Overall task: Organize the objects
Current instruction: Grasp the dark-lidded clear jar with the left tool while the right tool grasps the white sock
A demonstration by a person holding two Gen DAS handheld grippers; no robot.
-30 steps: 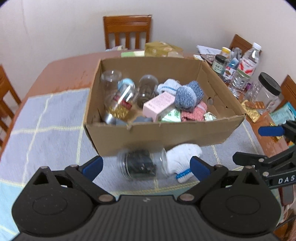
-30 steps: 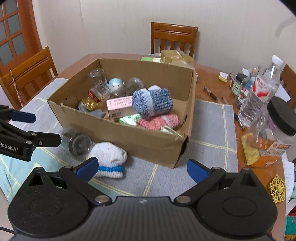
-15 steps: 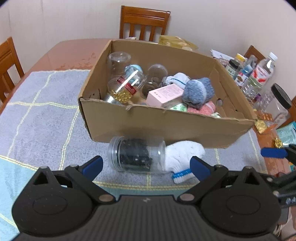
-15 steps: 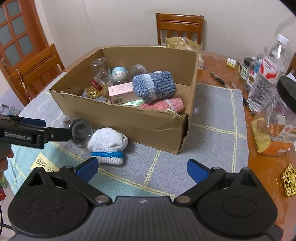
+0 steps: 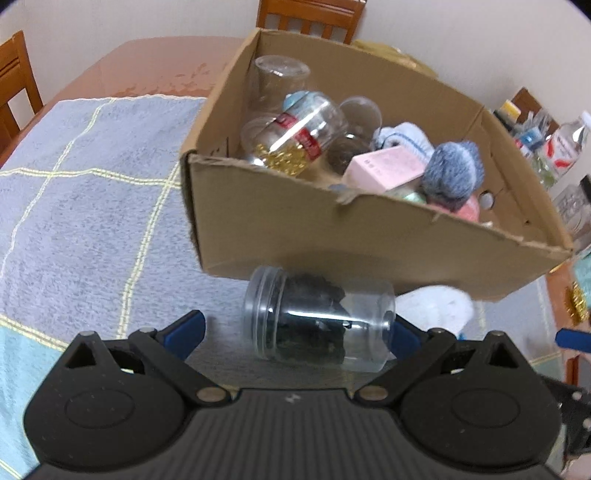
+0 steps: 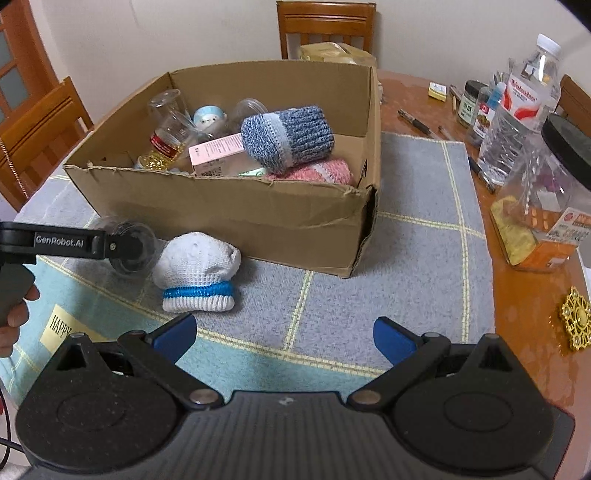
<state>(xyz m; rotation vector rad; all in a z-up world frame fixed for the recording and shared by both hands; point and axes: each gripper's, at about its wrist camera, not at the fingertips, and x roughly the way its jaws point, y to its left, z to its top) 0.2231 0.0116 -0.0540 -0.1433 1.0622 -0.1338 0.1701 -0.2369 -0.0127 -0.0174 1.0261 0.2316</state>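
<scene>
A clear plastic jar (image 5: 317, 319) with dark contents lies on its side on the cloth, in front of the cardboard box (image 5: 369, 236). My left gripper (image 5: 295, 332) is open with the jar between its blue fingers, not clamped. In the right wrist view the jar (image 6: 129, 251) sits behind the left gripper's finger. A white sock with a blue band (image 6: 197, 271) lies beside the jar. My right gripper (image 6: 284, 338) is open and empty above the cloth, short of the sock. The box (image 6: 229, 206) holds jars, a pink carton and rolled socks.
A blue-grey checked cloth (image 6: 417, 258) covers the table. Bottles and a black-lidded jar (image 6: 543, 192) stand at the right edge, with a gold ornament (image 6: 576, 317). Wooden chairs (image 6: 327, 27) surround the table.
My left gripper has moved forward and down so the jar now lies between its fingers. My right gripper has come a little closer to the sock and the box.
</scene>
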